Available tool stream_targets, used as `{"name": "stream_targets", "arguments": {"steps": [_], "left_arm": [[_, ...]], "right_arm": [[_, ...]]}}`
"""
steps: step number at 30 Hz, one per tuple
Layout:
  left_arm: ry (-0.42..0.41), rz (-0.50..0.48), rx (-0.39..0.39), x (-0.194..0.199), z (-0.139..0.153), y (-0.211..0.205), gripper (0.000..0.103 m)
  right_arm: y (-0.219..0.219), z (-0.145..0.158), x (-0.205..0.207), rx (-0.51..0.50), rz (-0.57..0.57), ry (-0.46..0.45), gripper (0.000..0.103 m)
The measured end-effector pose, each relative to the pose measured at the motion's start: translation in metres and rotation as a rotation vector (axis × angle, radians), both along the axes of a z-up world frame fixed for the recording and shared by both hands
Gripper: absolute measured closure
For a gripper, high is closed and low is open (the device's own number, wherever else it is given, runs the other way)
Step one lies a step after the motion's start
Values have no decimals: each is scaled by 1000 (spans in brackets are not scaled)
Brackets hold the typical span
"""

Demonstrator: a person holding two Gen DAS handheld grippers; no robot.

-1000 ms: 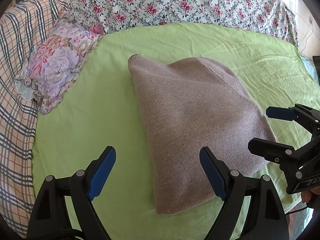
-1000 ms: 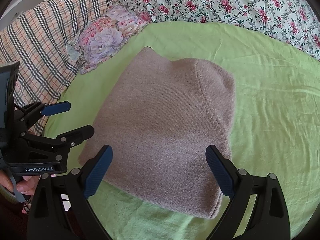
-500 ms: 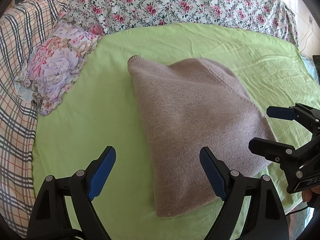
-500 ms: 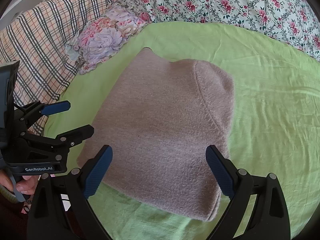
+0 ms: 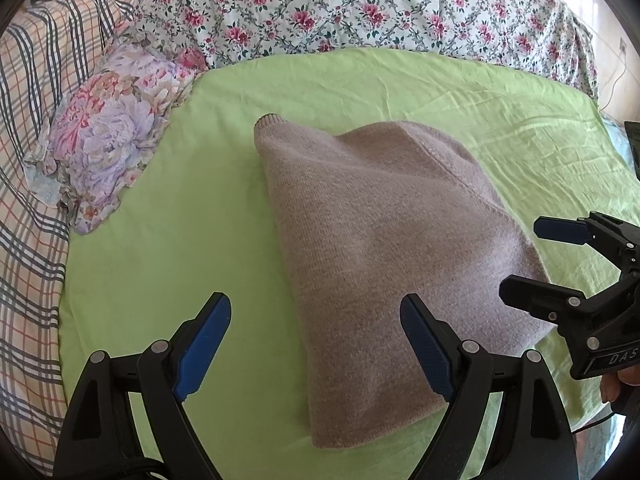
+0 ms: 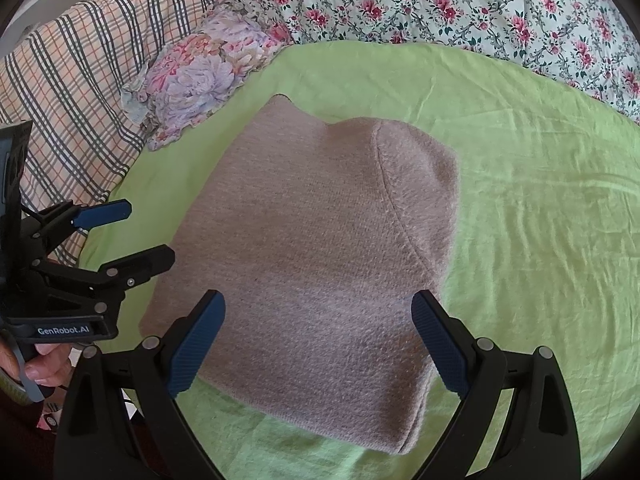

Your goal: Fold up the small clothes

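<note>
A folded mauve-grey knit sweater (image 5: 384, 248) lies flat on the light green sheet (image 5: 168, 248); it also shows in the right wrist view (image 6: 320, 256). My left gripper (image 5: 316, 344) is open and empty, held above the sweater's near left edge. My right gripper (image 6: 320, 340) is open and empty above the sweater's near edge. The right gripper shows at the right of the left wrist view (image 5: 532, 260), and the left gripper at the left of the right wrist view (image 6: 148, 236). Neither touches the sweater.
A floral cushion (image 5: 108, 136) lies at the sheet's far left. A plaid blanket (image 5: 28, 184) runs along the left side. A rose-print quilt (image 5: 360, 8) covers the back. The sheet's near edge (image 6: 280, 456) lies just below the sweater.
Both grippers have stayed open and almost still. The view has drifted slightly, with the sweater's near edge sitting a little lower in the right wrist view.
</note>
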State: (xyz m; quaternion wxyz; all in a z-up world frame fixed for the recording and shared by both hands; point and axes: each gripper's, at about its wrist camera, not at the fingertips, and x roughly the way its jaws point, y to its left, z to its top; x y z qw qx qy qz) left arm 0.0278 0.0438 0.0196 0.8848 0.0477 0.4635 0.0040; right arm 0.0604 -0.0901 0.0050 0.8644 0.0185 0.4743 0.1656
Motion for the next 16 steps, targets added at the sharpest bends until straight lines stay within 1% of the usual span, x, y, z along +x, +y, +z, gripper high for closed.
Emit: {"name": "stream_targets", "arguments": {"steps": [11,16], "left_arm": [[11,51,-3,10,-3,12,16],[7,58,-14,7,-3,10,16]], "right_arm": [[-4,0,5,15,-25,-7,9],[-3,-1,7,24,-27,-5,9]]}}
